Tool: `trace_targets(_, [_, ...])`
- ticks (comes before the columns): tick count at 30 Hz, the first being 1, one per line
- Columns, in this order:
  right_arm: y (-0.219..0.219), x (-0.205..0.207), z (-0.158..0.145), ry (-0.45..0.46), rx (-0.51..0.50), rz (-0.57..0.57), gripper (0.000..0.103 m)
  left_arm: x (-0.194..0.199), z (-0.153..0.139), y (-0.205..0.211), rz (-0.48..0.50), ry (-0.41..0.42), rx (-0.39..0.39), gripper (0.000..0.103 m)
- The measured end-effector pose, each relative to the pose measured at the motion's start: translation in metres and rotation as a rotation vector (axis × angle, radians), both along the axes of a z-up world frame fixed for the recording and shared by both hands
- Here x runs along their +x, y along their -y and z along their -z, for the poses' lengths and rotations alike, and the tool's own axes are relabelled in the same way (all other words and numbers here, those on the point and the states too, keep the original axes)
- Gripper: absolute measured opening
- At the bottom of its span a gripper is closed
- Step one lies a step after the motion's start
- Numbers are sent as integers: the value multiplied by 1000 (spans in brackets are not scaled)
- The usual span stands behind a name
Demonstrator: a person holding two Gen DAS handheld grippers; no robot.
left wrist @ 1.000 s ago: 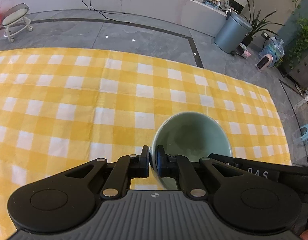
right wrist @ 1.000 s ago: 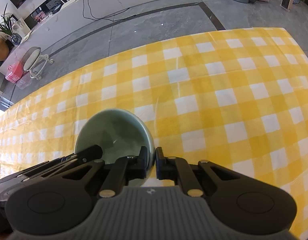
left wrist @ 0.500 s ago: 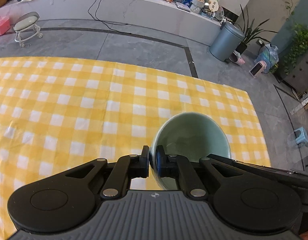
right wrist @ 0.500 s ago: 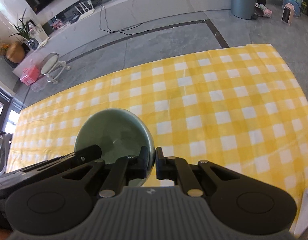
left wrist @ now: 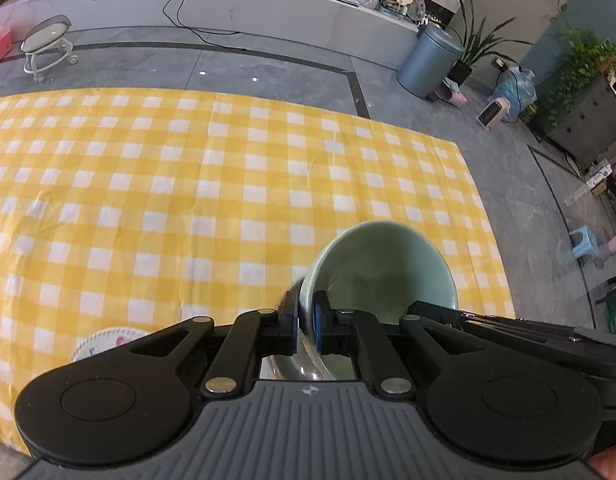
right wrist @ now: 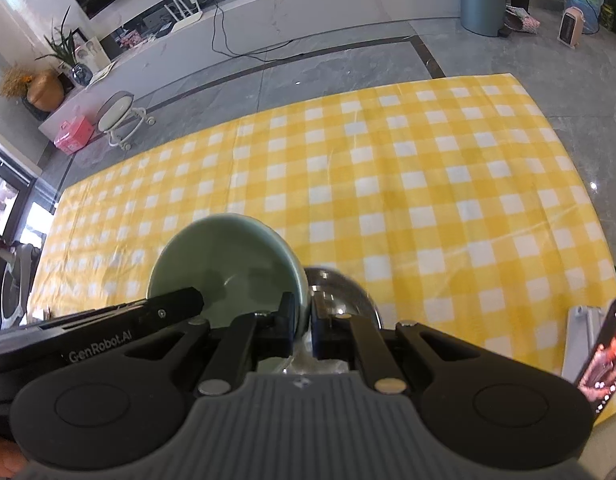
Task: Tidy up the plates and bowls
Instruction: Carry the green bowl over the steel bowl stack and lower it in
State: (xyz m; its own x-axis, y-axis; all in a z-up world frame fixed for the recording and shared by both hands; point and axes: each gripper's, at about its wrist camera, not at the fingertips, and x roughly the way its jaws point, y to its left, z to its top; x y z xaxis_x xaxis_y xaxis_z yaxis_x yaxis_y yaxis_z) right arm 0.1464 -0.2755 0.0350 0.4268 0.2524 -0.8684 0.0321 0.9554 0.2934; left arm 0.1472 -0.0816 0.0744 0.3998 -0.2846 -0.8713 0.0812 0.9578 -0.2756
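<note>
A pale green bowl hangs in the air above the yellow checked tablecloth, held from both sides. My left gripper is shut on its left rim; my right gripper is shut on its right rim, where the green bowl shows to the left. A shiny metal bowl lies on the cloth just beneath, partly hidden by the fingers. A white patterned plate peeks out at the lower left of the left wrist view.
A phone on a stand sits at the table's near right edge. Beyond the table are grey floor, a small wheeled stool, a grey bin and potted plants.
Both grippers rose with the green bowl and drew back toward the near edge. The cloth looks farther away, and the metal bowl, the white plate and the phone have come into view.
</note>
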Motion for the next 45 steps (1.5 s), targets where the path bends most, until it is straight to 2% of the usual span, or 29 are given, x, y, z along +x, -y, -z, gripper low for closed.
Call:
trace_targets(11, [5, -11, 27, -51, -41, -23, 5, -3, 30, 11, 35, -74, 6, 8])
trace_targets(18, [9, -3, 57, -95, -66, -39, 5, 1, 56, 23, 95, -116, 43, 8])
trace_targets(22, [8, 0, 68, -95, -76, -60, 5, 4, 66, 27, 132, -111, 82, 7])
trace_targets(30, [5, 12, 84, -131, -110, -92, 5, 10, 78, 31, 175, -161, 119, 8])
trace_targets(40, [-2, 15, 89, -124, -162, -126, 5, 15, 82, 32, 180, -167, 137, 7])
trace_targets(44, [-2, 15, 86, -112, -167, -128, 6, 15, 75, 34, 187, -134, 161, 7])
trace_targets(45, [-3, 14, 83, -97, -168, -131, 10, 15, 72, 34, 188, -123, 164, 7])
